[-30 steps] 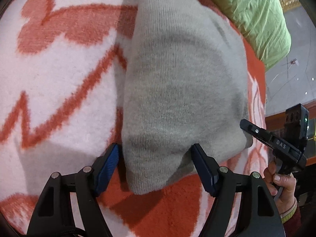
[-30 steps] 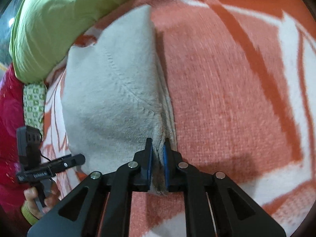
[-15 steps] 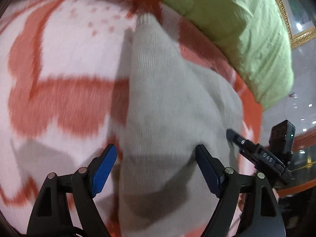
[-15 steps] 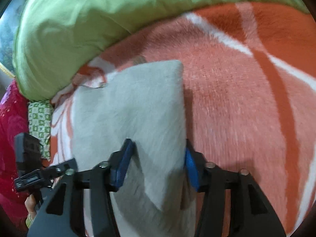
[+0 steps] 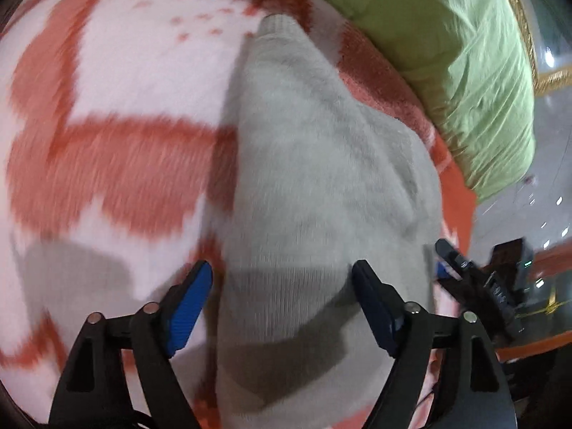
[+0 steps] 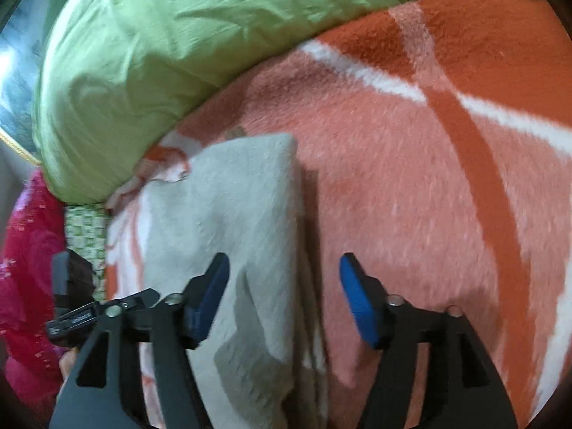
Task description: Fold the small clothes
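Observation:
A folded grey knit garment (image 5: 314, 186) lies on an orange and white blanket (image 5: 107, 114). My left gripper (image 5: 282, 298) is open, its blue pads straddling the garment's near end without holding it. In the right wrist view the same garment (image 6: 243, 207) lies under and left of my right gripper (image 6: 284, 293), which is open wide and holds nothing. The garment's right edge runs between the right gripper's pads. The right gripper also shows at the right edge of the left wrist view (image 5: 464, 271).
A light green pillow (image 6: 161, 35) lies along the blanket's far side, also seen in the left wrist view (image 5: 464, 71). A pink cloth (image 6: 28, 268) and a green patterned cloth (image 6: 85, 228) lie at the left. The blanket (image 6: 429, 178) stretches to the right.
My right gripper, shut on the garment's edge a second ago, has opened wide and let it go. Both grippers have pulled back, so more of the garment and pillow shows.

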`<state>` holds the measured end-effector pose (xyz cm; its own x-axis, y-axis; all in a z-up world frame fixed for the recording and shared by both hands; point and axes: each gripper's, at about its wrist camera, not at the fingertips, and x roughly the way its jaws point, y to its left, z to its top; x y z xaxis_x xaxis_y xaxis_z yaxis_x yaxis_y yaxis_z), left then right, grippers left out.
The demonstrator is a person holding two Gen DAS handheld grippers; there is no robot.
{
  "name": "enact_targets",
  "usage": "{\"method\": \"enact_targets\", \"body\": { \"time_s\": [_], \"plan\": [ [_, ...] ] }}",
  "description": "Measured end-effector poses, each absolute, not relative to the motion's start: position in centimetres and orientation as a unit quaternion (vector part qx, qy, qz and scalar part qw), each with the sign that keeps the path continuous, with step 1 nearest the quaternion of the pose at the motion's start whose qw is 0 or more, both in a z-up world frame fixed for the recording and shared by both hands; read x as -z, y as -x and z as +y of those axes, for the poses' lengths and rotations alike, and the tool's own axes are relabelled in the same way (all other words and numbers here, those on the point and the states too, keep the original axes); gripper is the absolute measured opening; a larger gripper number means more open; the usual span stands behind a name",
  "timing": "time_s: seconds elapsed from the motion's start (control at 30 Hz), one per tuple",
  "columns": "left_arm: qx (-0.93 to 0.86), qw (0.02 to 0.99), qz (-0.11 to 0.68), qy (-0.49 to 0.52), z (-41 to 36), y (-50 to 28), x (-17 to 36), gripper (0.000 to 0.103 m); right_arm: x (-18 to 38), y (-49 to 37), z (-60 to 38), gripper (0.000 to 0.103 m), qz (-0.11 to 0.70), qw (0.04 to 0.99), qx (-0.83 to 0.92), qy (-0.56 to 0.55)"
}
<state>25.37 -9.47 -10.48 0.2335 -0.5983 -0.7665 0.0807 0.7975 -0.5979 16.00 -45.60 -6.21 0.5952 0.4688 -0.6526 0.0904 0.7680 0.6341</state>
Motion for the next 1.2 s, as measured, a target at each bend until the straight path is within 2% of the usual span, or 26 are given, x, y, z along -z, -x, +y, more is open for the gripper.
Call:
{"method": "enact_targets", "body": {
  "time_s": [0.07,0.13,0.23,0.27,0.3,0.33,0.4,0.47,0.6,0.73,0.83,1.07,1.2],
  "plan": [
    [0.225,0.747,0.582,0.231,-9.7,-24.6,11.1,0.089,6.9,-15.4,-45.1,0.071,0.445,0.821,-0.136,-0.332],
    [0.227,0.737,0.59,0.239,-10.2,-24.2,12.3,0.09,8.2,-15.4,-44.1,0.074,0.468,0.808,-0.147,-0.327],
    [0.249,0.731,0.588,0.241,-13.1,-24.9,13.4,0.08,9.2,-15.9,-42.8,0.076,0.48,0.809,-0.144,-0.307],
    [0.249,0.732,0.588,0.237,-13.6,-25.2,13.5,0.074,9.3,-16.1,-42.5,0.069,0.484,0.805,-0.149,-0.309],
    [0.251,0.732,0.587,0.239,-14.0,-25.5,13.6,0.071,9.6,-16.4,-42.4,0.044,0.492,0.79,-0.161,-0.328],
    [0.252,0.731,0.585,0.243,-14.6,-26.0,13.5,0.065,9.9,-16.5,-42.5,0.037,0.497,0.775,-0.17,-0.353],
    [0.261,0.73,0.579,0.252,-14.2,-25.6,13.0,0.057,9.6,-16.2,-42.3,0.031,0.495,0.773,-0.163,-0.361],
    [0.266,0.734,0.569,0.258,-14.0,-25.0,12.0,0.053,8.3,-15.5,-41.8,0.029,0.488,0.781,-0.162,-0.354],
    [0.281,0.754,0.534,0.259,-11.8,-22.6,7.8,0.051,4.9,-13.9,-39.7,0.027,0.467,0.789,-0.177,-0.357],
    [0.287,0.78,0.5,0.244,-6.8,-19.5,3.6,0.051,2.2,-12.3,-36.3,0.027,0.441,0.788,-0.224,-0.368],
    [0.274,0.792,0.489,0.242,-2.1,-18.0,2.4,0.051,1.3,-11.8,-32.3,0.027,0.429,0.789,-0.261,-0.355],
    [0.234,0.802,0.484,0.26,6.7,-15.4,4.0,0.051,3.5,-13.2,-24.6,0.027,0.451,0.766,-0.304,-0.344],
    [0.216,0.797,0.493,0.274,10.6,-14.4,7.4,0.051,5.6,-13.8,-22.6,0.027,0.472,0.752,-0.317,-0.332]
  ]
}}
